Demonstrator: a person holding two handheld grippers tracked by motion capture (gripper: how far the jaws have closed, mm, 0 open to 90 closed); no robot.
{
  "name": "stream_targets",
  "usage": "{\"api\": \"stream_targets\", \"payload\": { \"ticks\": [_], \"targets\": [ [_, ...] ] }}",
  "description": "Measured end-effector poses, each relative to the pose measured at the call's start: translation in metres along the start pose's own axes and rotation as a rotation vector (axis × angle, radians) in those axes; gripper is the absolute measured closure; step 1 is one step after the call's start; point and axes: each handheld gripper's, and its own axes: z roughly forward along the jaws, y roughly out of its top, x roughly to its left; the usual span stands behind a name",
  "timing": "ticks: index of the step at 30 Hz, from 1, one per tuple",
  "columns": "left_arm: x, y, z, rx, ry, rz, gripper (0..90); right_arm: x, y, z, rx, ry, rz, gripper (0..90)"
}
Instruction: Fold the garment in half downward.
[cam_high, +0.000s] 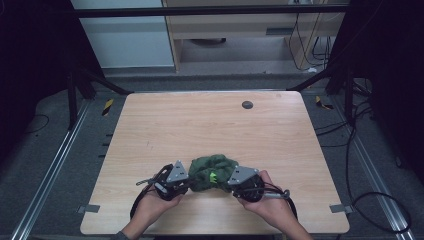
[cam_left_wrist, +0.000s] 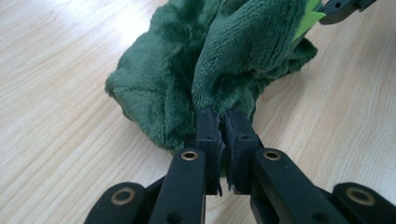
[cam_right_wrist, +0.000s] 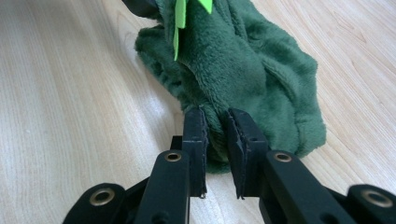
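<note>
Two hands at the near table edge, one gripper in each. Wooden table (cam_high: 165, 125), pale, square; small dark round disc (cam_high: 247, 105) set near its far edge. No containers on the table, and no readable writing on anything.

Green fleece cloth (cam_high: 212, 171), bunched in a heap, lies on the table near the front edge, between the two grippers and touching both. A bright lime-green tag (cam_right_wrist: 180, 21) is on it, with no lettering that can be made out; the same tag (cam_high: 213, 176) shows in the high view on the cloth's near side.

Left gripper (cam_left_wrist: 222, 122): jaws nearly together, pinching a fold of the cloth's edge between the pads. Left hand (cam_high: 155, 204) holds it low at the cloth's left side.

Right gripper (cam_right_wrist: 215, 122): jaws slightly wider, with a thicker fold of fleece between them; pads press on the cloth. Right hand (cam_high: 270, 202) holds it at the cloth's right side.

In the left gripper view, the tip of the other gripper (cam_left_wrist: 343, 7) sits at the cloth's far end, beside the tag.
</note>
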Motion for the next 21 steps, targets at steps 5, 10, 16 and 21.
{"api": "stream_targets", "payload": {
  "ticks": [5,10,16,21],
  "targets": [
    [-0.002,-0.005,0.002,0.003,-0.007,0.000,84.9,0.004,-0.002,0.001,0.002,-0.001,-0.010,77.6],
    [-0.003,-0.006,0.004,0.003,-0.008,-0.005,85.3,0.004,-0.004,0.003,0.006,0.002,-0.012,77.7],
    [-0.002,-0.008,0.004,0.001,-0.004,-0.008,87.4,0.003,-0.004,0.002,0.008,0.004,-0.006,76.9],
    [-0.004,-0.012,0.003,0.006,-0.002,-0.003,89.1,0.004,-0.006,0.002,0.009,0.004,-0.003,75.5]
  ]
}}
